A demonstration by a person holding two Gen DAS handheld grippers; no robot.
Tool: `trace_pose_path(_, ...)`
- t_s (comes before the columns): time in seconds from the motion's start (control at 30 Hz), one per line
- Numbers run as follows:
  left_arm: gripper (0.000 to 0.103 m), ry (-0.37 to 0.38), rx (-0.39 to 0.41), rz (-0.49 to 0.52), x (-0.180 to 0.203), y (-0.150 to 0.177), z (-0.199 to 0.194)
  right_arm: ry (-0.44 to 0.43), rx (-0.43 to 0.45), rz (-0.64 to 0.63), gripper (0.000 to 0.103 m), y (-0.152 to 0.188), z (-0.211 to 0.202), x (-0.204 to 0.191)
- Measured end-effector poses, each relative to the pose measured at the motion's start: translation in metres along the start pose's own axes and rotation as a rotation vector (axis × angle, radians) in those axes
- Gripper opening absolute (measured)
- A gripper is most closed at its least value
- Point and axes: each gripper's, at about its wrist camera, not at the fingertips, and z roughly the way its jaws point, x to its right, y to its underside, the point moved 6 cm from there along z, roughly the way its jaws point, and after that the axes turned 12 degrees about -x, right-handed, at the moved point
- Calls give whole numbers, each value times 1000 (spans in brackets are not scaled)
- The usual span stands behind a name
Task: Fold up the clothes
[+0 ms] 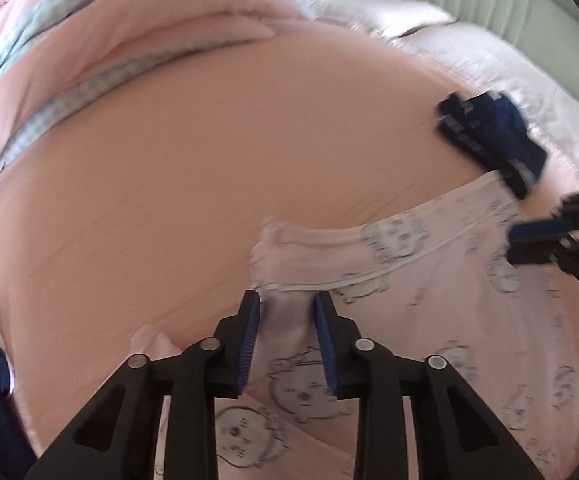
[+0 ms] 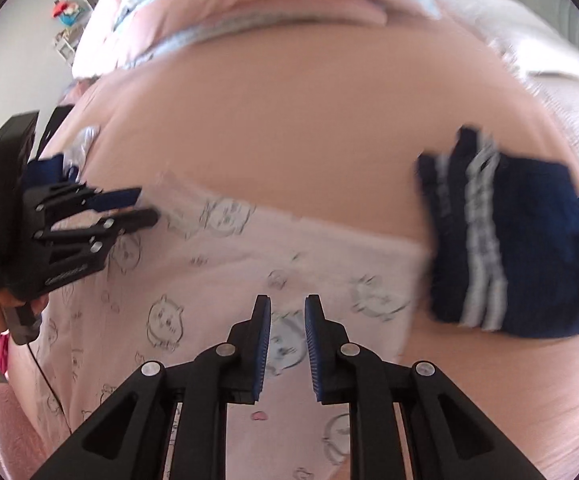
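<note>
A pale pink garment (image 1: 429,280) (image 2: 209,280) printed with cartoon bears lies spread on the pink bed sheet (image 1: 209,180) (image 2: 309,120). My left gripper (image 1: 285,300) (image 2: 149,206) is at the garment's upper left corner. A bunched fold of its hem stands between the slightly parted jaws, and I see no firm pinch. My right gripper (image 2: 287,304) (image 1: 515,245) hovers over the garment's right part near the top hem. Its jaws are a little apart, with the cloth lying flat below them. Both views are blurred.
A folded dark blue garment with white stripes (image 1: 493,136) (image 2: 521,248) lies just right of the pink one. A rolled pink quilt (image 1: 129,28) (image 2: 269,0) crosses the far side. A whitish blanket (image 1: 489,52) lies far right. A hand (image 2: 5,304) holds the left gripper.
</note>
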Motion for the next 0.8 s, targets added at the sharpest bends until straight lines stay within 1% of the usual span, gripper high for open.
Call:
trace_pose_path(0.03,25,20,0,-54,-9,-1,2,-9,-29,36,15,0,9,6)
trace_pose_path(0.07,27,56,7,-115,-18,-3,1,-35,-27,61,14,0,11,11)
trace_pose_path(0.1,27,94,25,-167,-25,-4,-2,-58,-18,81,14,-2,8,15)
trace_pose_path(0.13,27,132,50,-213,-30,-4,-8,-51,-3,98,15,-3,2,19)
trace_pose_path(0.17,27,179,75,-236,-31,-4,-13,-32,15,114,15,-5,-4,24)
trace_pose_path(0.2,27,235,92,-232,-29,-3,-18,-10,22,120,16,-5,-8,29)
trace_pose_path(0.27,28,333,115,-246,-30,-1,-22,40,27,124,16,-5,-12,38)
trace_pose_path(0.3,28,364,113,-277,-34,1,-21,56,23,127,16,-4,-12,41)
trace_pose_path(0.37,28,404,117,-370,-52,2,-17,81,9,132,14,-3,-11,45)
trace_pose_path(0.4,28,398,114,-406,-59,2,-15,93,3,134,11,-2,-11,47)
trace_pose_path(0.43,28,380,104,-434,-64,1,-11,105,-4,137,11,-1,-10,49)
trace_pose_path(0.47,28,368,67,-422,-62,1,-5,124,-5,136,11,-1,-11,49)
trace_pose_path(0.5,28,359,16,-388,-55,1,3,145,-4,133,12,0,-12,50)
trace_pose_path(0.53,27,349,-25,-347,-46,2,9,167,-3,130,16,1,-12,50)
trace_pose_path(0.57,27,323,-42,-290,-35,3,11,188,-2,128,17,1,-13,50)
trace_pose_path(0.6,26,275,-35,-220,-23,4,7,209,-1,125,17,2,-14,50)
trace_pose_path(0.63,24,258,-28,-158,-11,5,2,198,2,138,17,2,-15,52)
trace_pose_path(0.7,24,313,-29,-57,15,11,-8,149,11,179,17,2,-18,56)
trace_pose_path(0.73,24,317,-34,-4,26,16,-10,134,15,190,17,2,-20,57)
trace_pose_path(0.8,24,274,-57,82,43,26,-9,122,20,196,17,2,-21,57)
